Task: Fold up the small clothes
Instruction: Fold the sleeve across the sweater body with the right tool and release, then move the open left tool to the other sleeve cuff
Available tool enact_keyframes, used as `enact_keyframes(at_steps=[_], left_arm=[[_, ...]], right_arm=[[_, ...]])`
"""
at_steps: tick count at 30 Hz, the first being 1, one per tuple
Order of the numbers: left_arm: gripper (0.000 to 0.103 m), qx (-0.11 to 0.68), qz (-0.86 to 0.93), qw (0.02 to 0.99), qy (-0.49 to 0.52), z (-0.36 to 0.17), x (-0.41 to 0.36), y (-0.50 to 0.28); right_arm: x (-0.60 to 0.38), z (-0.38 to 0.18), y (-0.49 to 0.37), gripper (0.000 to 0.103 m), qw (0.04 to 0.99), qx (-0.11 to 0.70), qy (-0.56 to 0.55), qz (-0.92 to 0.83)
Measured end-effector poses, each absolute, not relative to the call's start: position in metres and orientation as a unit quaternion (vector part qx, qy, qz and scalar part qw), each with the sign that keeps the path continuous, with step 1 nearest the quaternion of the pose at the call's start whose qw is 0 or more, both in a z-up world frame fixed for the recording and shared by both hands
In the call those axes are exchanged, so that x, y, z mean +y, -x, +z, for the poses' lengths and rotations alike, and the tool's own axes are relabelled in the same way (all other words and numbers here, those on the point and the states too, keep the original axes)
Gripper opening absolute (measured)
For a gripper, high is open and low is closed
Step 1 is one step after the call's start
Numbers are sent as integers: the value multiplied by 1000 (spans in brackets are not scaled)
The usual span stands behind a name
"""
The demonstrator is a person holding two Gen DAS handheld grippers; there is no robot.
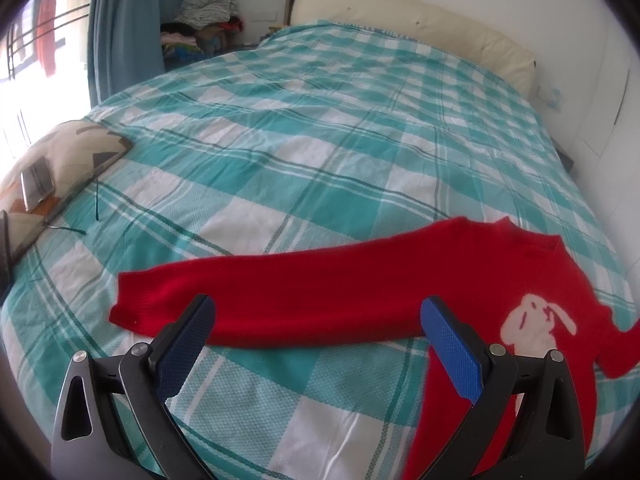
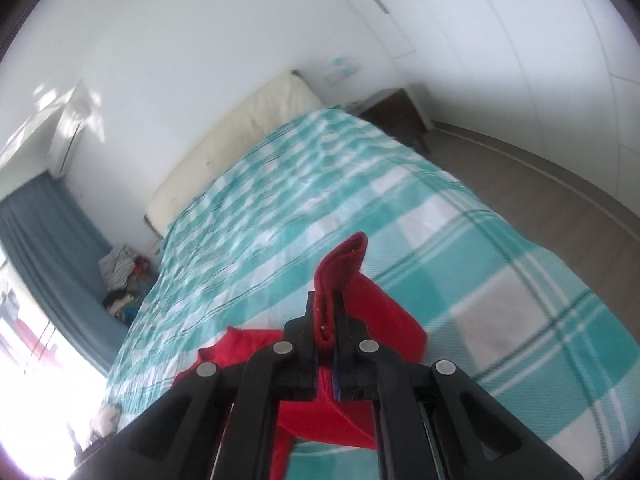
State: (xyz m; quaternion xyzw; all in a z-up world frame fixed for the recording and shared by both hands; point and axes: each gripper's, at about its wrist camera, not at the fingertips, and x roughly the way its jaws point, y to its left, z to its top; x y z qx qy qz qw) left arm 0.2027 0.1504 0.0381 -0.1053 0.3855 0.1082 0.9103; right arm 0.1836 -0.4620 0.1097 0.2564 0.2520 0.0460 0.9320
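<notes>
Red sweater sprawled on the bed; right gripper pinching its cuff, left gripper wide open over the sleeve.

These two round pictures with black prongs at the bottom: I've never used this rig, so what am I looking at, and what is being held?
Each picture comes from a fisheye camera mounted on a handheld two-finger tool, looking forward along its fingers; a person holds one in each hand. The left wrist view shows the left tool open, its blue pads apart above a red sweater that lies on a teal checked bedspread, one sleeve stretched out flat. The right wrist view shows the right tool shut on a fold of the same sweater's red fabric, lifted off the bed. A patterned pillow lies at the bed's edge.
</notes>
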Motion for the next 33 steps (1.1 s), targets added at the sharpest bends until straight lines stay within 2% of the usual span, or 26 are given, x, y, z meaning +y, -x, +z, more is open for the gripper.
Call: enact_keyframes(at_steps=[3, 6, 11, 13, 14, 15, 16, 18, 20, 24, 28, 33], left_arm=[[102, 380, 113, 913, 97, 41, 151, -201], [102, 384, 115, 910, 101, 39, 156, -202], [102, 389, 119, 906, 117, 38, 167, -202], [102, 389, 122, 905, 120, 38, 170, -202], [102, 388, 123, 905, 121, 38, 171, -202], [102, 388, 124, 905, 122, 39, 171, -201], [102, 388, 124, 905, 123, 39, 172, -201], [102, 388, 123, 905, 124, 39, 173, -201], [102, 388, 124, 905, 123, 39, 173, -201], [102, 387, 126, 906, 115, 39, 172, -201], [102, 383, 136, 910, 84, 40, 164, -200], [102, 379, 144, 912, 53, 37, 146, -202]], right_arm=[[-371, 129, -223, 4, 932, 273, -198, 132], [-290, 124, -251, 4, 921, 300, -161, 191], [-193, 68, -274, 5, 896, 352, -123, 241], [-169, 33, -289, 9, 865, 400, -139, 269], [-160, 14, -296, 21, 844, 428, -152, 286], [-154, -1, -298, 29, 828, 445, -166, 297], [-150, -8, -294, 39, 821, 448, -179, 306], [-155, -13, -287, 40, 815, 443, -194, 320], [-172, -8, -277, 50, 824, 433, -191, 312], [-222, 12, -245, 60, 873, 400, -123, 252], [-276, 10, -197, 61, 900, 392, -44, 184], [-333, -8, -141, 63, 916, 385, -2, 109]])
